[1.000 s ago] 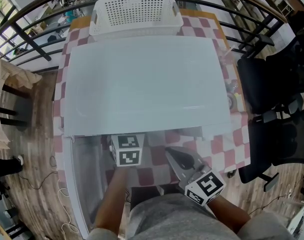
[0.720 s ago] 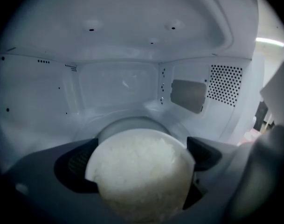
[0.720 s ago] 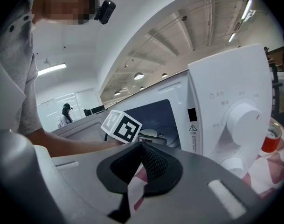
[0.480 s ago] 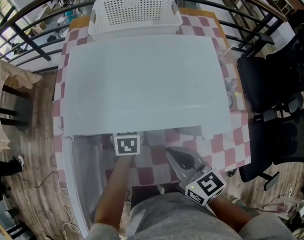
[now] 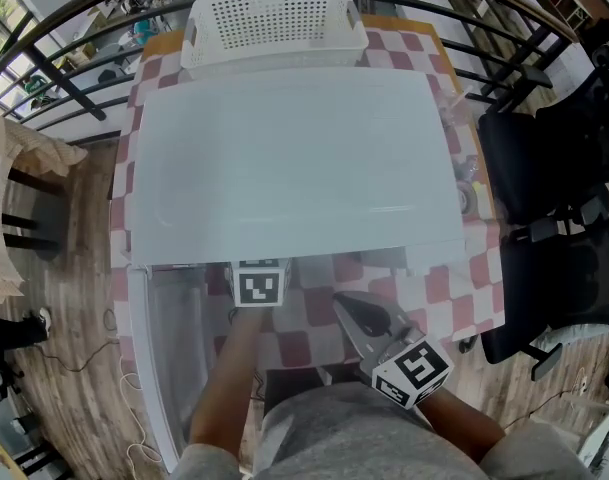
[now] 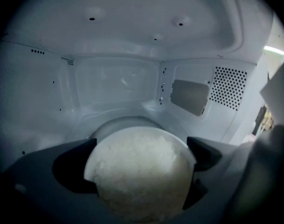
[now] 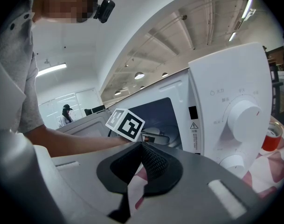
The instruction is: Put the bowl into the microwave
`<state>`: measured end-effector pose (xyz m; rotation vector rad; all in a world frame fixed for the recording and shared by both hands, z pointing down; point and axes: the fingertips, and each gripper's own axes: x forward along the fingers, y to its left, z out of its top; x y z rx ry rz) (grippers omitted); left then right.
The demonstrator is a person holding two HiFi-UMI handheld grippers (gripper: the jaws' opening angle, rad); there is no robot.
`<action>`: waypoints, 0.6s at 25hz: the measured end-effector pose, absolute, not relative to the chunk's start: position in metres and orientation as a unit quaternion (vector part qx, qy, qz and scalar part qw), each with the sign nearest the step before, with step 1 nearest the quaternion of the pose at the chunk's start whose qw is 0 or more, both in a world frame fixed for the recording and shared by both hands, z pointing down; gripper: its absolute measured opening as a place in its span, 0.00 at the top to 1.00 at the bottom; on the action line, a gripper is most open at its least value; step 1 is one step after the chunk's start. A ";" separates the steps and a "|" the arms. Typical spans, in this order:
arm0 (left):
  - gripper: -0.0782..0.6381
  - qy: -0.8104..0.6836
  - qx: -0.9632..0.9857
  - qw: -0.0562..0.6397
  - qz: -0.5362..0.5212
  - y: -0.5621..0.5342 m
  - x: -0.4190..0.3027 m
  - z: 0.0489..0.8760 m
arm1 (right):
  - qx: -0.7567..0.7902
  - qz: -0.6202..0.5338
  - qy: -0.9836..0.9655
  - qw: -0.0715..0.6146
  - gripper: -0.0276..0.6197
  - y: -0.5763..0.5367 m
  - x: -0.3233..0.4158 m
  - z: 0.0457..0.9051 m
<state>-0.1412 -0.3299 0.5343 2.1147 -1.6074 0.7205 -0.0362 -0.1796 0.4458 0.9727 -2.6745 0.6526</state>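
In the left gripper view a white bowl [image 6: 139, 171] heaped with rice sits between the jaws of my left gripper [image 6: 139, 164], which is shut on it. The bowl hangs inside the white microwave [image 5: 294, 168] cavity, just above the round glass turntable [image 6: 125, 124]. From the head view only the left gripper's marker cube [image 5: 259, 286] shows, at the microwave's front edge; its jaws and the bowl are hidden under the top. My right gripper [image 5: 349, 313] stays shut and empty in front of the microwave, over the checkered cloth.
The microwave door [image 5: 174, 358] stands open to the left. Control dials [image 7: 242, 115] are on the microwave's right face, with a red-taped roll [image 7: 272, 136] beside them. A white perforated basket [image 5: 274, 23] sits behind the microwave. A black office chair [image 5: 544, 168] stands at the right.
My left gripper has pushed forward into the microwave with the bowl; its marker cube now sits at the cavity's edge. The right gripper has stayed in place.
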 end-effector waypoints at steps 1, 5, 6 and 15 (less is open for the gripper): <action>0.07 -0.574 0.754 0.192 0.254 -0.329 -0.141 0.534 | 0.331 0.222 -0.910 0.111 0.96 -0.179 -0.037 0.446; 0.07 -0.580 0.756 0.177 0.248 -0.324 -0.141 0.531 | 0.331 0.221 -0.911 0.109 0.96 -0.179 -0.036 0.445; 0.07 -0.581 0.756 0.167 0.249 -0.323 -0.141 0.529 | 0.332 0.223 -0.910 0.109 0.96 -0.179 -0.036 0.445; 0.07 -0.586 0.759 0.156 0.238 -0.314 -0.140 0.519 | 0.329 0.218 -0.913 0.105 0.96 -0.175 -0.039 0.443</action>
